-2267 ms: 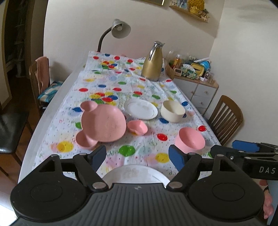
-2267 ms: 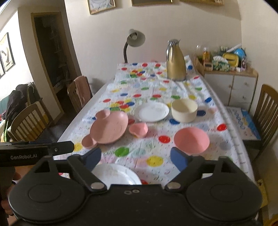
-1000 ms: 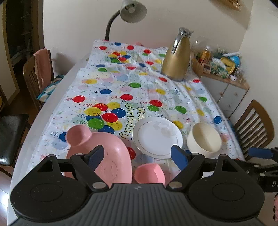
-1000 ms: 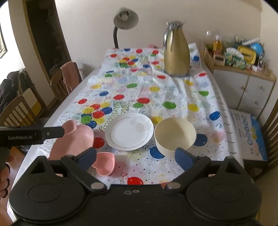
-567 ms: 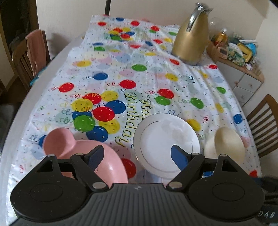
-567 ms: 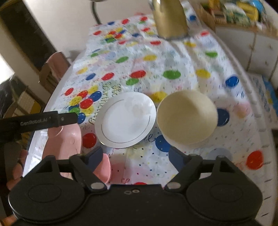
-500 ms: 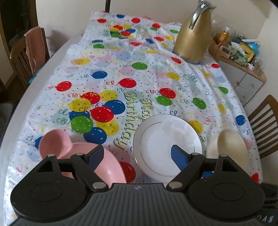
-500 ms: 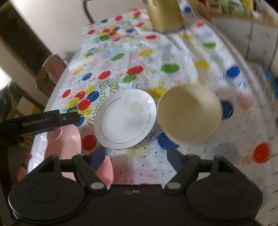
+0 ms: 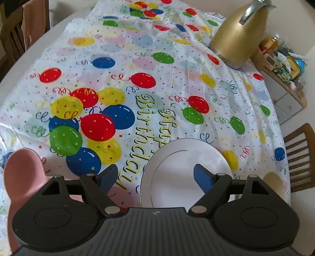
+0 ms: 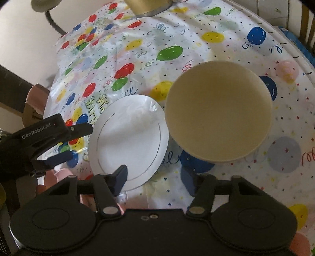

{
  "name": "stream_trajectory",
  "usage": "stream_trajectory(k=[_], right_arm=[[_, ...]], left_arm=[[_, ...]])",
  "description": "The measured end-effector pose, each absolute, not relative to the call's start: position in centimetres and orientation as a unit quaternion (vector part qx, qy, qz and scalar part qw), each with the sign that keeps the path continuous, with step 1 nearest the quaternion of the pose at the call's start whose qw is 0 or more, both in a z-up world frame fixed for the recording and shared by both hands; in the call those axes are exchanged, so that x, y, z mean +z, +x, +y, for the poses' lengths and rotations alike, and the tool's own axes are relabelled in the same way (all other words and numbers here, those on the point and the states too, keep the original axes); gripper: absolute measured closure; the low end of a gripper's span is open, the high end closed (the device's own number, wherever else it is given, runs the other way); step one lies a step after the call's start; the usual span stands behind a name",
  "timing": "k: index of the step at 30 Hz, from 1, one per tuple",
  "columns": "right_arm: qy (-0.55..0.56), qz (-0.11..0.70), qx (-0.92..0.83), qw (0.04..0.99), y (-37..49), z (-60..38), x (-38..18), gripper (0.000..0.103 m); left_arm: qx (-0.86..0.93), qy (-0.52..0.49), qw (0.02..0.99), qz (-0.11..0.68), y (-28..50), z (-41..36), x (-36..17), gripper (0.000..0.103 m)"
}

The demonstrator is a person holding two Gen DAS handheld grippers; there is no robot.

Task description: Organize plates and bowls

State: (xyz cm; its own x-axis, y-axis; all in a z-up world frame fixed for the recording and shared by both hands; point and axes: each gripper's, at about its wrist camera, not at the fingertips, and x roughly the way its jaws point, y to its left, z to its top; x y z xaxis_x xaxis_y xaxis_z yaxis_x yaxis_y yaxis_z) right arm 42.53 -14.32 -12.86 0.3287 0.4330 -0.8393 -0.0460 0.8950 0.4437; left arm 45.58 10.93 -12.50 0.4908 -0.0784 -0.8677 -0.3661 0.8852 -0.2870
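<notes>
Grippers poised over white plate and cream bowl

Jaws of both grippers are spread wide and grasp nothing. The left gripper point(image 9: 155, 176) hangs low over the desk point(image 9: 23, 57), its blue-padded fingers point(image 9: 202, 178) straddling the near left part of the white plate point(image 9: 185, 169); whether they touch it cannot be told. In the right wrist view the same gripper point(image 10: 65, 141) comes in from the left edge, level with the plate's left rim.

The right gripper point(image 10: 155, 181) looks almost straight down, its left finger over the near rim of the white plate point(image 10: 130, 141), its right finger over the balloon-print tablecloth point(image 10: 226, 177) just below the cream bowl point(image 10: 218, 110).

The plate, thin gold line inside its rim, lies flat on the tablecloth point(image 9: 137, 82), partly covering the "Happy Birthday" lettering. The bowl stands upright just right of the plate, the two rims touching or nearly so. In the left wrist view only a slice of the cream bowl point(image 9: 273, 183) shows beyond the gripper body.

A pink plate point(image 9: 21, 171) with a rounded ear lies at the near left of the desk. A gold jug point(image 9: 238, 35) stands at the far right, a wooden chair point(image 9: 299, 155) beside the right edge, and a lamp point(image 10: 45, 6) at the far end.
</notes>
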Motion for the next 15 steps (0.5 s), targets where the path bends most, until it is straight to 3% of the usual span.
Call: stream_trajectory(k=[1,3,12,15], right_arm=[[0.183,0.56,0.151,0.793,42.7,-14.3,-13.0,0.057],[0.193,0.558,0.146,0.794,43.0,-14.4,-13.2,0.057],[0.211,0.558,0.136,0.791,43.7,-14.7,-14.2,0.069],[0.225,0.555,0.136,0.79,43.9,-14.9,-14.5,0.077]], left_arm=[[0.086,-0.226,0.834,0.496,45.7,11.1,-12.7,0.019],[0.084,-0.231,0.834,0.495,46.0,11.3,-12.9,0.021],[0.052,-0.252,0.825,0.503,47.3,11.9,-14.2,0.062],[0.049,-0.248,0.827,0.502,47.7,12.0,-14.5,0.068]])
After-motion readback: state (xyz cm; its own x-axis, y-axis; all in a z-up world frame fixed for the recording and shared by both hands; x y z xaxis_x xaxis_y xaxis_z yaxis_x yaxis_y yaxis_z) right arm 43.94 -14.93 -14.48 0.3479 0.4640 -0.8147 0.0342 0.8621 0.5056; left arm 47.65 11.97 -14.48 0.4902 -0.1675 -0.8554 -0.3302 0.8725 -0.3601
